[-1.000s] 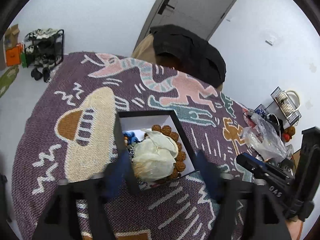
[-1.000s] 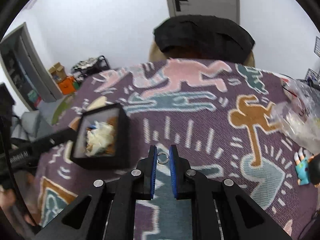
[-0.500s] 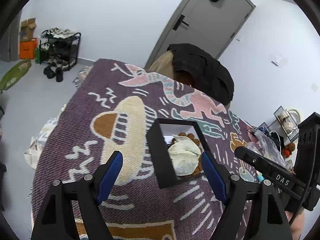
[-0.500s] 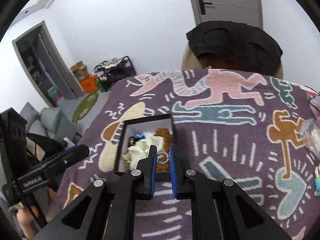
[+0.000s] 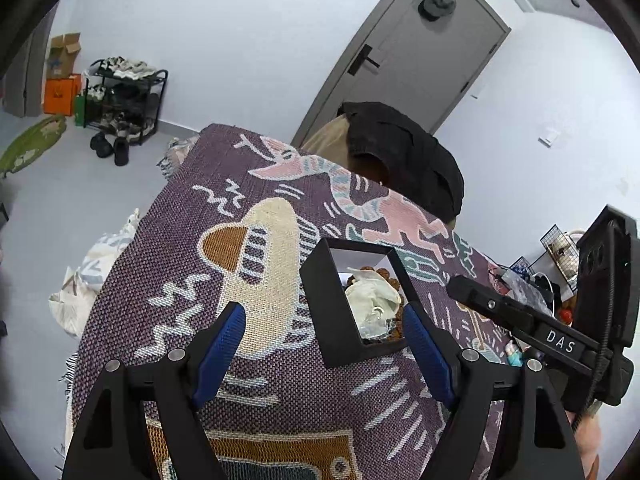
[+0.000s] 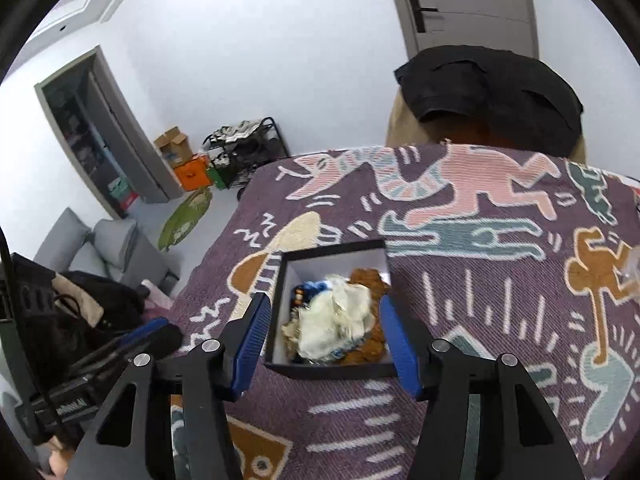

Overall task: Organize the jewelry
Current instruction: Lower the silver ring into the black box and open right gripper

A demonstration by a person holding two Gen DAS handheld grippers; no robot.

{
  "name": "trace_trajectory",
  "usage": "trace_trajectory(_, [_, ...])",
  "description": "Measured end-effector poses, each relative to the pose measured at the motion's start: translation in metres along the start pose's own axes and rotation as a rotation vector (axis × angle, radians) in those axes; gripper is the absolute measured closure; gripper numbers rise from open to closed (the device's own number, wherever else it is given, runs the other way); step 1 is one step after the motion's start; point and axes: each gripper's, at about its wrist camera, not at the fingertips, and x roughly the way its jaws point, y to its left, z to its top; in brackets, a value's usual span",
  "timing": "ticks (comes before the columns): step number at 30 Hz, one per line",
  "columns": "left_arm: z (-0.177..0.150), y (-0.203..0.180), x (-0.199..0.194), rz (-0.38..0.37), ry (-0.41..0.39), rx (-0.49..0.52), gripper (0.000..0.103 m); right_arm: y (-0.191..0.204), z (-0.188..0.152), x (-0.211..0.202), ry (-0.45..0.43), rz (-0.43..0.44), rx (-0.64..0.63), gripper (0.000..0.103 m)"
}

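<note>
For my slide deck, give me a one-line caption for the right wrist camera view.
Open right gripper poised over a black box of jewelry and crumpled white cloth on a patterned purple blanket.

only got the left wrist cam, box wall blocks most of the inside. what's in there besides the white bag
Observer: From the right wrist view, the black box also holds brown beads on its right side.
Operator: anything on the left side of it
Observer: Yes, something blue by the left wall, beside the white bag.
Operator: right gripper holding anything
Observer: No. The right gripper is open and empty, its fingers either side of the box.
</note>
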Motion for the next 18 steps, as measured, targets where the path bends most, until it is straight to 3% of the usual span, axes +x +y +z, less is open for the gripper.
trace_trajectory(4, [-0.003, -0.006, -0.007, 0.001, -0.024, 0.012, 0.019, -0.017, -0.010, -0.016, -0.012, -0.011, 0.048, 0.044])
trace_trajectory(8, [-0.006, -0.016, -0.017, -0.011, -0.056, 0.032, 0.017, -0.028, -0.020, -0.034, -0.044, -0.012, 0.081, 0.024])
trace_trajectory(18, [-0.014, -0.057, -0.035, -0.024, -0.072, 0.137, 0.017, -0.046, -0.042, -0.083, -0.100, 0.003, 0.142, 0.005])
